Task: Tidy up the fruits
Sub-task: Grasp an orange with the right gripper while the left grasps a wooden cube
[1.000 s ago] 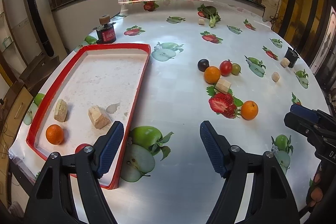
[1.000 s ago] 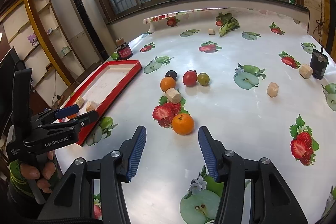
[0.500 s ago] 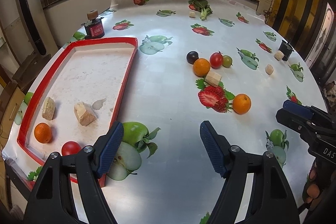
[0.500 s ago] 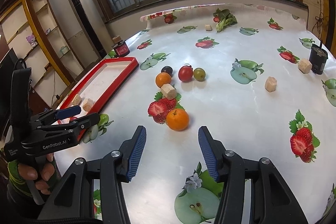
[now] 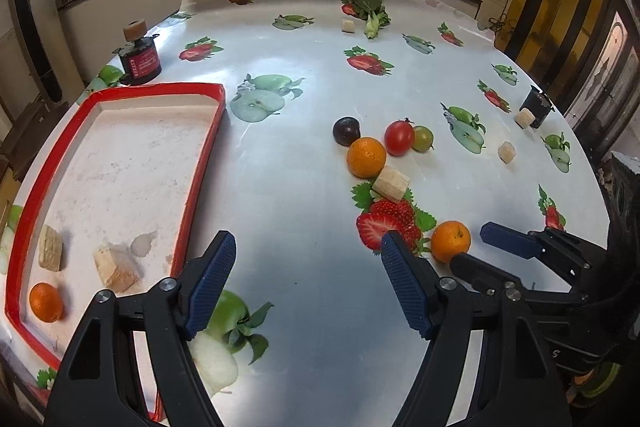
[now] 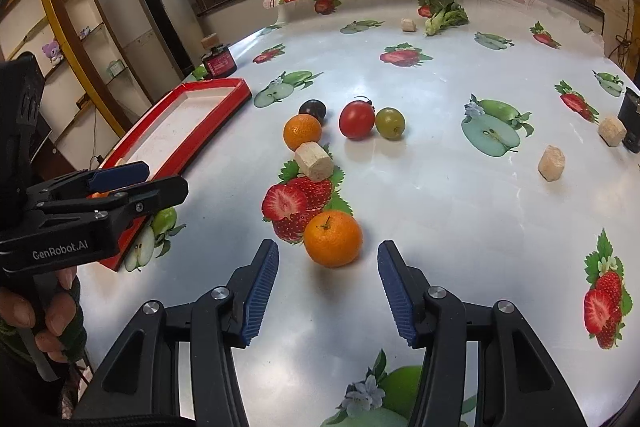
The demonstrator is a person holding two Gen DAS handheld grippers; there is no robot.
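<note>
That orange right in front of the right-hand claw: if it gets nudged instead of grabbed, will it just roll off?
Probably. The orange looks round and sits free on a glossy tablecloth, so a sideways nudge would likely roll it. Its firm-looking peel should stand a squeeze from the ribbed pads of the open right gripper.

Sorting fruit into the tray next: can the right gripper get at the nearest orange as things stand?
Probably yes: the right gripper is open, the nearest orange lies just ahead of its fingertips, and nothing stands between them.

Right tool (image 6: 328,291) jaws apart, angled down, left tool (image 5: 306,283) jaws apart
</note>
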